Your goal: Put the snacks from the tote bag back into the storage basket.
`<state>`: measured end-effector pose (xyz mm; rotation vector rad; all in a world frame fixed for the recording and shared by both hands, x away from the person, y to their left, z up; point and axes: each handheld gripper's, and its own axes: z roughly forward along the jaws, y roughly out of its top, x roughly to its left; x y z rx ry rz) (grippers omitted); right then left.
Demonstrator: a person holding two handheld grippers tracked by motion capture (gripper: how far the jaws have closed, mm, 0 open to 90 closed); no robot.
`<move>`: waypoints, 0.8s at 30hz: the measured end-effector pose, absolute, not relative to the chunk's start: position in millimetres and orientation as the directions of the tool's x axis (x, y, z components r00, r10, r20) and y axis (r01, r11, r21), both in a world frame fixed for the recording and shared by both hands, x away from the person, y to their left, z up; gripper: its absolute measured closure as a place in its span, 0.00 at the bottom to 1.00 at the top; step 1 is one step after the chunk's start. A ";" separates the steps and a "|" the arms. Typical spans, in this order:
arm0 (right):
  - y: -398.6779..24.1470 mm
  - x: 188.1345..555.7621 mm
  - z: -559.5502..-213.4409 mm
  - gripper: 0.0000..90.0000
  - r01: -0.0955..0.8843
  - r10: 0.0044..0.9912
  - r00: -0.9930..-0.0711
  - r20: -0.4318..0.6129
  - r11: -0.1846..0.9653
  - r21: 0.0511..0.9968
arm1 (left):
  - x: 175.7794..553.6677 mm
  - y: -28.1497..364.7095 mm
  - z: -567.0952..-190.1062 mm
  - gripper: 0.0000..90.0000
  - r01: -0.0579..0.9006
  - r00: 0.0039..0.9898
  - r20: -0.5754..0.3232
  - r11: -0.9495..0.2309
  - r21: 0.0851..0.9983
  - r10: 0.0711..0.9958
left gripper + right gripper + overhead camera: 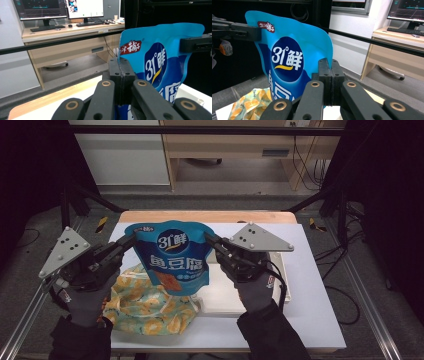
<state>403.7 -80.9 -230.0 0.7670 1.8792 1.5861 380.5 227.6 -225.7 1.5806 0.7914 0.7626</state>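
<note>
One table (320, 320), white-topped with a wooden strip along its far edge, carries everything you are working over. One shallow white tray (225, 300) lies on it, to the right of centre, below your right hand. One yellow-and-green patterned cloth bag (145, 307) lies crumpled on the table at the near left, just beside the tray.

One blue snack pouch (172, 255), printed with white characters, hangs upright in the air above the cloth bag and the tray, stretched between your two grippers. Your left gripper (131, 240) has its jaws pressed together on the pouch's upper left edge; in the left gripper view the blue film (160, 62) runs straight into the seam between the two black jaws. Your right gripper (209, 239) is likewise clamped on the upper right edge, the film (289, 55) vanishing between its closed jaws. Both grips sit just below the pouch's top corners, at about the same height.
</note>
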 end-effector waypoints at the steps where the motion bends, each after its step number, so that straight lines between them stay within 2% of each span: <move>1: -82.8 403.5 -229.8 1.00 0.070 0.733 -0.678 -0.053 0.137 0.988 | 380.9 225.9 -225.4 1.00 0.083 0.563 0.054 -0.122 0.989 0.825; 24: -125.7 397.6 -231.8 1.00 0.079 0.778 -0.627 -0.050 0.127 0.989 | 391.5 182.9 -227.2 1.00 0.082 0.617 0.059 -0.138 0.987 0.785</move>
